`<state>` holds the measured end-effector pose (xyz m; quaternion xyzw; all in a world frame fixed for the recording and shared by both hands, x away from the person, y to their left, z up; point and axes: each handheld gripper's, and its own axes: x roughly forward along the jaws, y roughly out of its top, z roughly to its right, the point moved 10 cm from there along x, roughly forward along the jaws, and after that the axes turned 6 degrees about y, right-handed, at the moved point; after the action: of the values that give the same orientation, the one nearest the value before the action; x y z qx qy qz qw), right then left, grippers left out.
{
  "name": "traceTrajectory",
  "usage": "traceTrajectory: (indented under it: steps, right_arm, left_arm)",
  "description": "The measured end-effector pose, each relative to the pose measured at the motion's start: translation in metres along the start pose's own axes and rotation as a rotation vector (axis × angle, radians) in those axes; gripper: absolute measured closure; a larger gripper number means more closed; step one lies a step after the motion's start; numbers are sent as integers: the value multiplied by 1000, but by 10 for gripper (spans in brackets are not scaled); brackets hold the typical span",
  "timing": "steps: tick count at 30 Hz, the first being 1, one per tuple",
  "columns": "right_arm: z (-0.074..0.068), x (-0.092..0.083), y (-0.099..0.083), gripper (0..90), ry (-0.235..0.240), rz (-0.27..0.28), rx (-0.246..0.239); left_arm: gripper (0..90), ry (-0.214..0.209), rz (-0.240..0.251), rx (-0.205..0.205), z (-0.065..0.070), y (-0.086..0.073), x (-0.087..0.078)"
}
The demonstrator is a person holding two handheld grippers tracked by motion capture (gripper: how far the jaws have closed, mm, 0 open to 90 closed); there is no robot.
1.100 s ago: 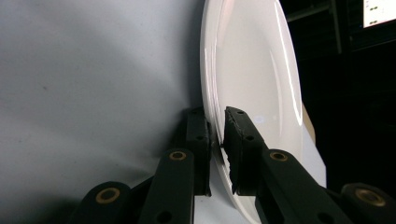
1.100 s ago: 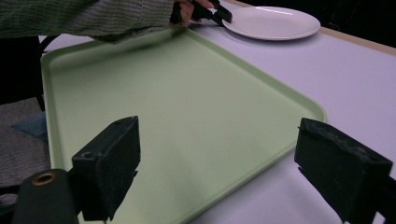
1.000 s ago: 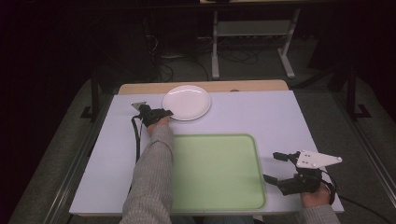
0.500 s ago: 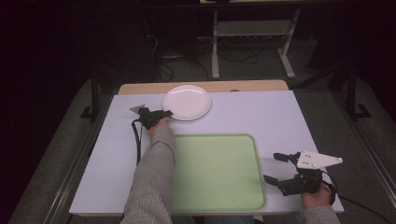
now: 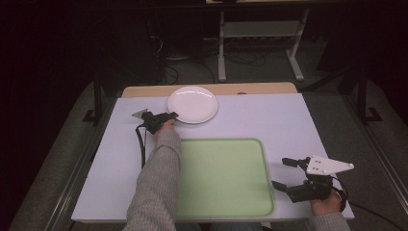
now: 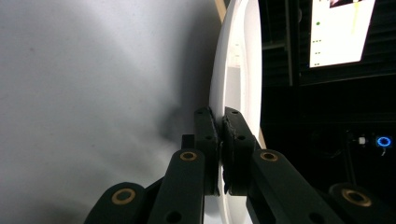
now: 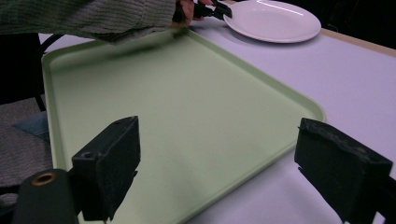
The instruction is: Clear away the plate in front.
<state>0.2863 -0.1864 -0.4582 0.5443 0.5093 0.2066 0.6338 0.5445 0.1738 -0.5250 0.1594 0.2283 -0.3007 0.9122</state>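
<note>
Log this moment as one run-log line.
left gripper: shut on plate rim | right gripper: open, beside tray | plate: on table, not yet lifted

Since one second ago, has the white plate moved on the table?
No. The white plate lies at the same spot by the table's wooden far edge, with the left gripper shut on its rim.

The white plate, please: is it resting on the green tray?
No, the white plate sits on the table beyond the green tray, apart from its far rim.
</note>
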Motion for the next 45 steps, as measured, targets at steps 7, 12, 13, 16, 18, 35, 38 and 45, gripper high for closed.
traceTrajectory:
  steps: [7, 12, 13, 16, 18, 35, 38, 45]
  right_arm:
    - [0, 1, 0, 136, 0, -1, -2]
    - [0, 1, 0, 136, 0, -1, -3]
    - [0, 1, 0, 136, 0, -1, -3]
    - [0, 1, -1, 136, 1, -2, 0]
    - [0, 1, -1, 136, 2, -4, -1]
    - [-1, 0, -2, 136, -1, -2, -4]
    - [-1, -1, -3, 136, -4, -1, 1]
    - [1, -3, -4, 136, -7, 4, 5]
  left_arm:
    - [867, -3, 9, 18, 2, 0, 0]
    - [867, -2, 6, 20, 2, 1, -1]
    - [866, -9, 7, 21, 3, 1, -2]
    - [859, -30, 4, 38, 7, -2, -2]
    - [860, -32, -4, 40, 8, -3, -1]
    - [876, -114, -2, 69, 26, 6, -21]
    - [876, -116, -2, 79, 28, 6, -29]
    - [876, -129, -7, 87, 26, 0, -45]
